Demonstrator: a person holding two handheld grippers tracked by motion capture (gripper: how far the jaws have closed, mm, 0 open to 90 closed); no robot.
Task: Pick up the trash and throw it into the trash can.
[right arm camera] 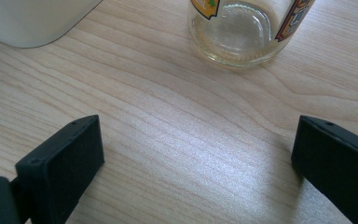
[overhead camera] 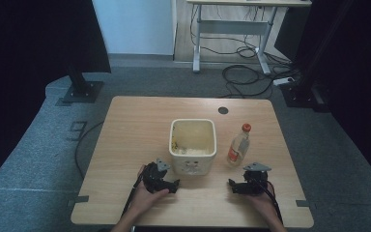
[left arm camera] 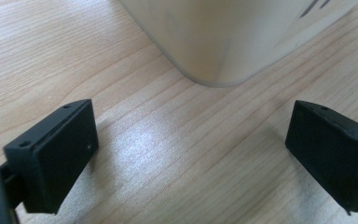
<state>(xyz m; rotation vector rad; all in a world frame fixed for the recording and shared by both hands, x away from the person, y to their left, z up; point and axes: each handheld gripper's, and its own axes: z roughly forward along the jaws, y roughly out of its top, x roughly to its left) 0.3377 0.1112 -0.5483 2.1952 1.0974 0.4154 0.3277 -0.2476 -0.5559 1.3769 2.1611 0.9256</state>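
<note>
The desk (overhead camera: 125,145) is pale wood with a fine, wavy grain, rectangular with rounded corners. Ahead of the left gripper (left arm camera: 191,154), whose blocky black jaws stand wide apart with nothing between them, rises the rounded corner of a cream plastic tub (left arm camera: 223,37), smooth-walled and squarish, open at the top, with what may be pale residue inside, though the high view is too coarse to be sure. The right gripper (right arm camera: 196,163) likewise has its jaws spread wide over bare wood. Just beyond them stands a clear glass bottle (right arm camera: 237,32), round-based, with an orange-and-yellow label and an orange cap (overhead camera: 246,127).
</note>
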